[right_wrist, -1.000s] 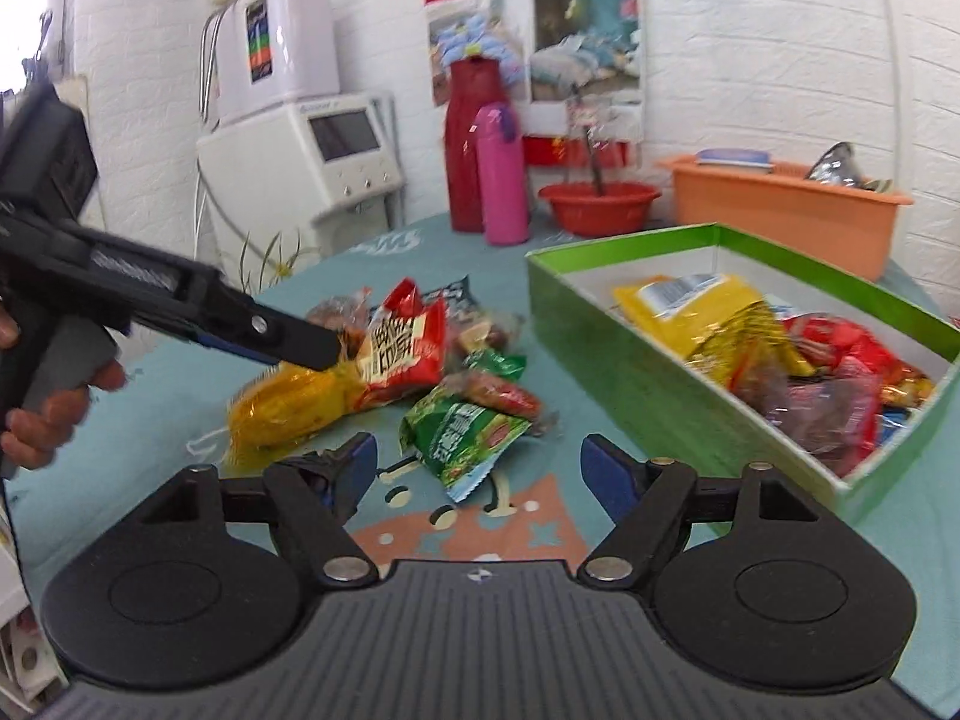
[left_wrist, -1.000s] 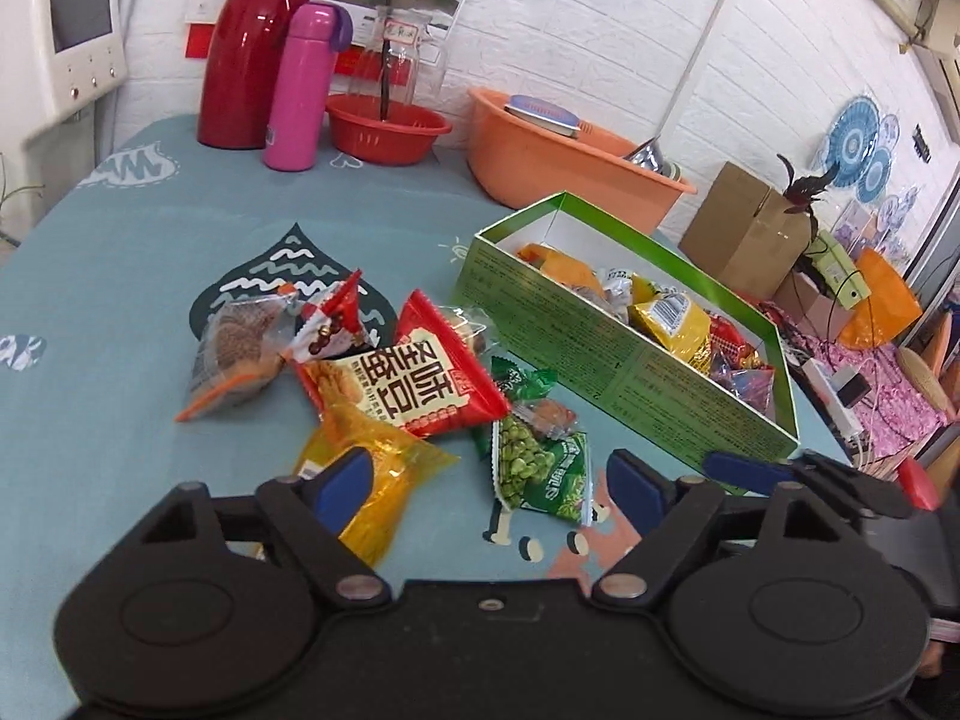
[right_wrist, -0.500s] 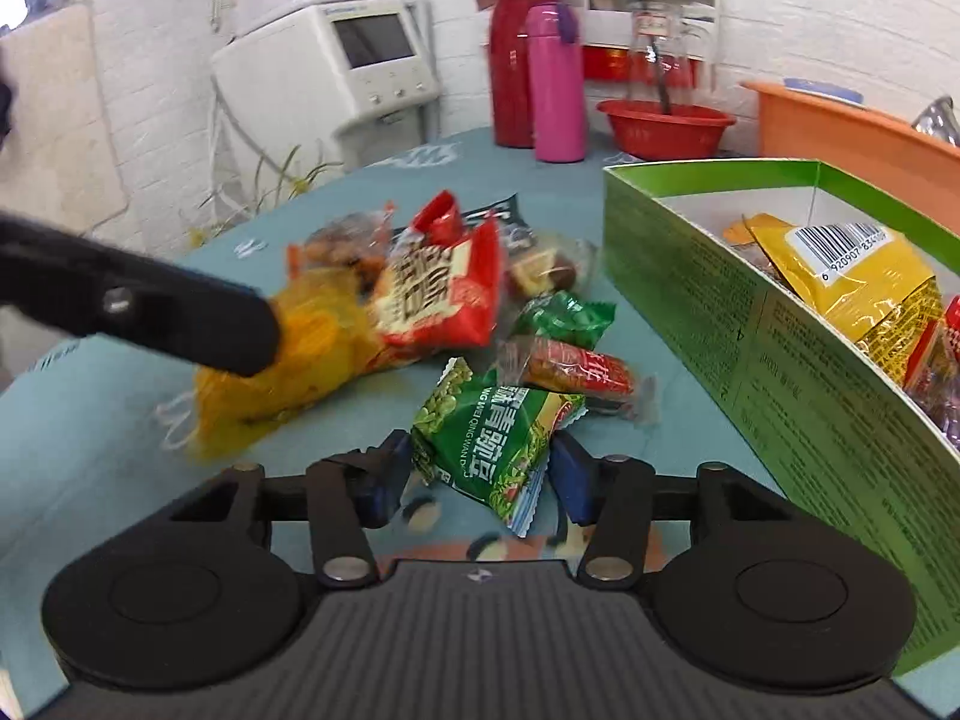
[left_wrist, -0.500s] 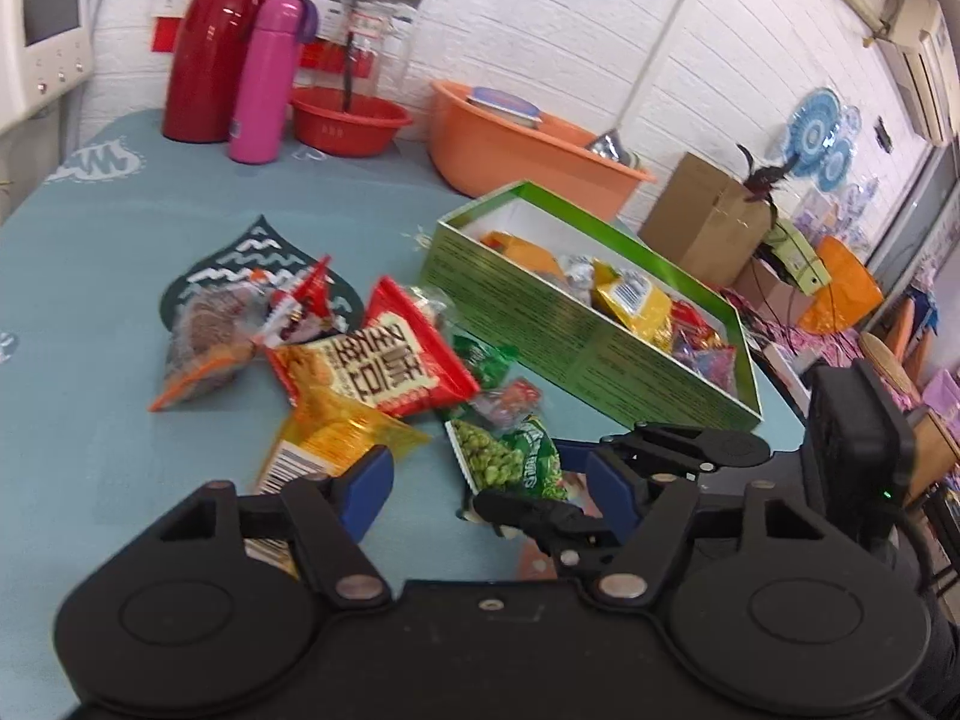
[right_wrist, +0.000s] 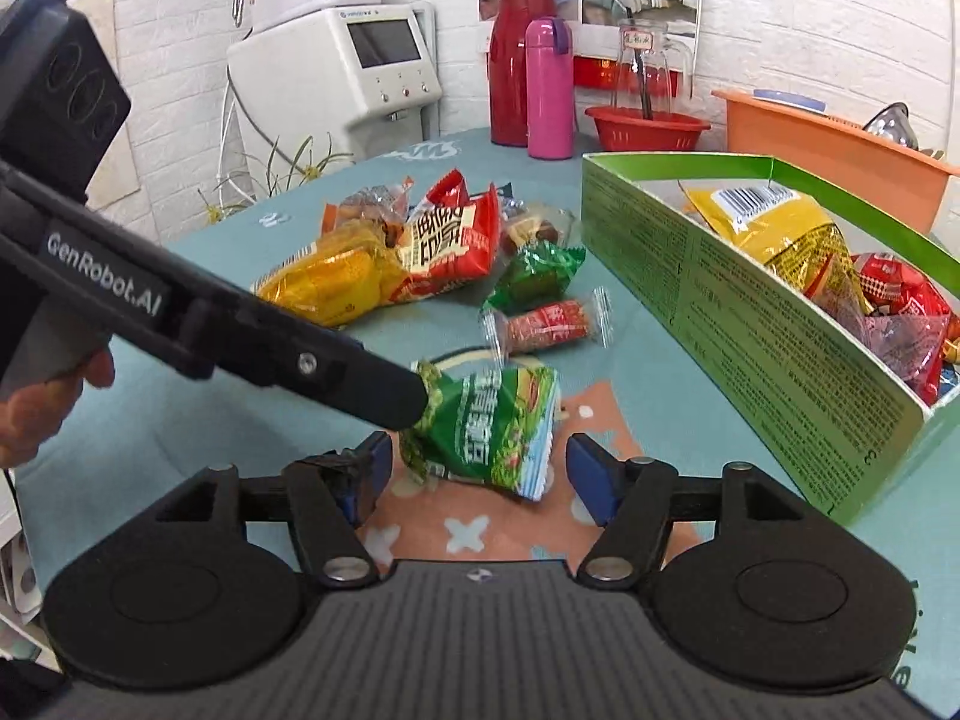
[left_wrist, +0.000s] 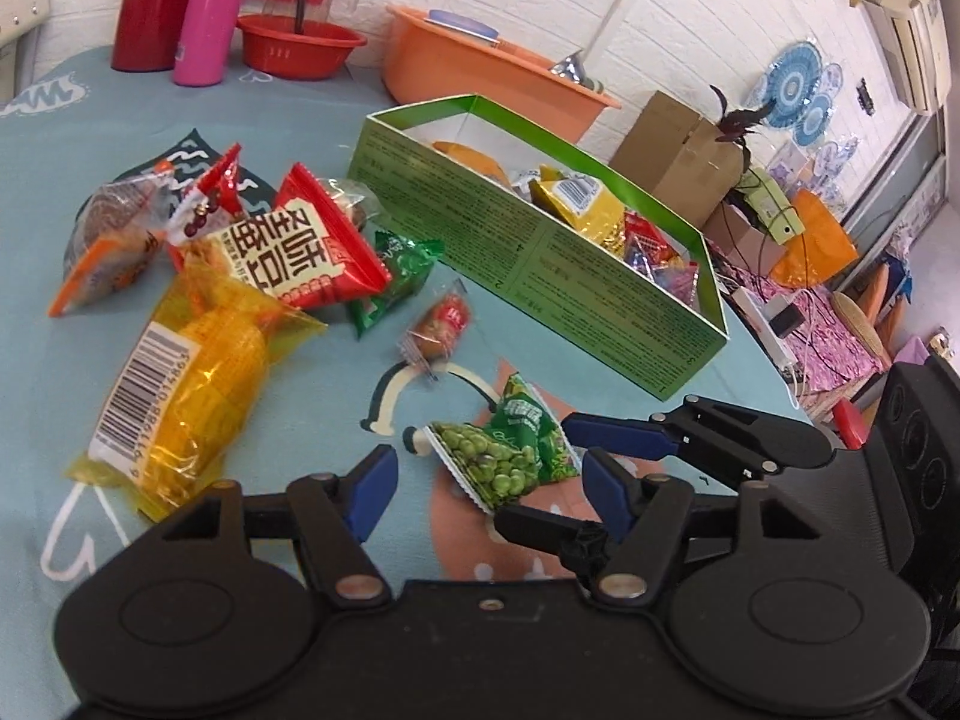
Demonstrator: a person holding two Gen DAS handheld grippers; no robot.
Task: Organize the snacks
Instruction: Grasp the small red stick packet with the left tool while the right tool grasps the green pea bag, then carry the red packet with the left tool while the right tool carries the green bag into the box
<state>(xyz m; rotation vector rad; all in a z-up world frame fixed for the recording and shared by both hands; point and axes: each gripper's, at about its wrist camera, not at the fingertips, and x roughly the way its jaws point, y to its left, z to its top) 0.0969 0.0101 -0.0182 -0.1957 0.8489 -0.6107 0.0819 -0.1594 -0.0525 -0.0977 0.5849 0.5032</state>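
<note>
Nearest us, our left tongs (left_wrist: 489, 483) are closing and our right tongs (right_wrist: 477, 468) opening wide; the green pea packet (right_wrist: 486, 423) lies on the counter (right_wrist: 648, 360) between both, gripped by neither. Beyond, at eleven o'clock, loose snacks (left_wrist: 300, 246) lie heaped; at one o'clock stands the green box (left_wrist: 540, 252), partly filled

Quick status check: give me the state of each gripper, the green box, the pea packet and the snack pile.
left gripper: jaws closing, pea packet between them, not pinched
right gripper: jaws opening, same packet between them
pea packet: sealed, lying on the table
green box: open-topped, partly filled
snack pile: still outside the box
</note>
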